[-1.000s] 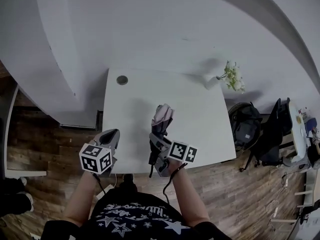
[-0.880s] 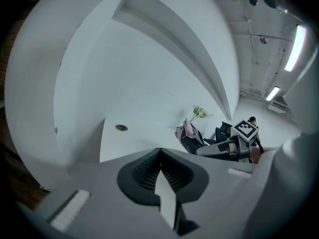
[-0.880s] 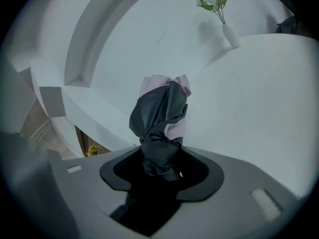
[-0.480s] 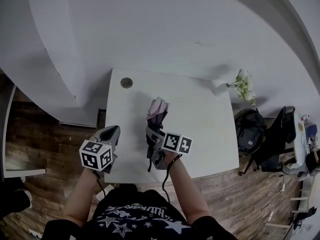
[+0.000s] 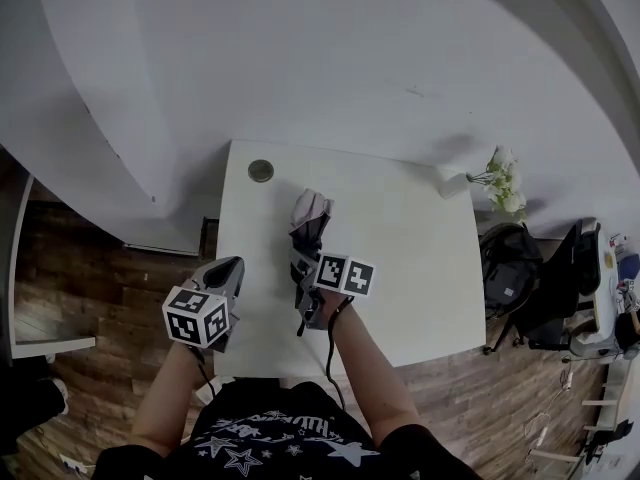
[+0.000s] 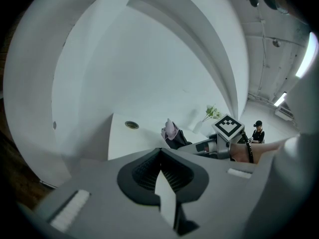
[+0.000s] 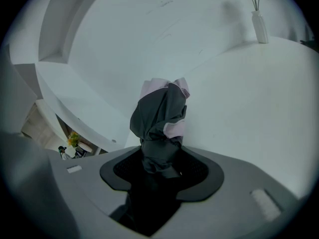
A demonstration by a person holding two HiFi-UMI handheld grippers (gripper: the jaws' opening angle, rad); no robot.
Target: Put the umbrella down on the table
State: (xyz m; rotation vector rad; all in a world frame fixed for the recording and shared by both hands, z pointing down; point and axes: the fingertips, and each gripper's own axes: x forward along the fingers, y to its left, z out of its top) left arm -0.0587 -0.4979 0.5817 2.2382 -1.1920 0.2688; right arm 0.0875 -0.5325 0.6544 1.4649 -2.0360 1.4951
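Flat, cool, rather dim light leaves the table (image 5: 420,268) an even pale grey, a ceiling strip lamp (image 6: 303,62) glares at three o'clock in the left gripper view, the vase (image 5: 455,185) throws a soft shadow toward twelve o'clock, and fisheye bending and dark vignetting crowd every edge.

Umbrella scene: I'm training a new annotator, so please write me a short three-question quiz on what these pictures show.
1. True or false: the left gripper holds the umbrella.
2. Where is the vase of flowers? A: on the floor. B: at the far right corner of the table. C: between the two grippers.
3. What small thing sits near the table's far left corner?

Key: 1 false, since the right gripper is closed on it and the left gripper is empty. 2 B. 3 a round disc.
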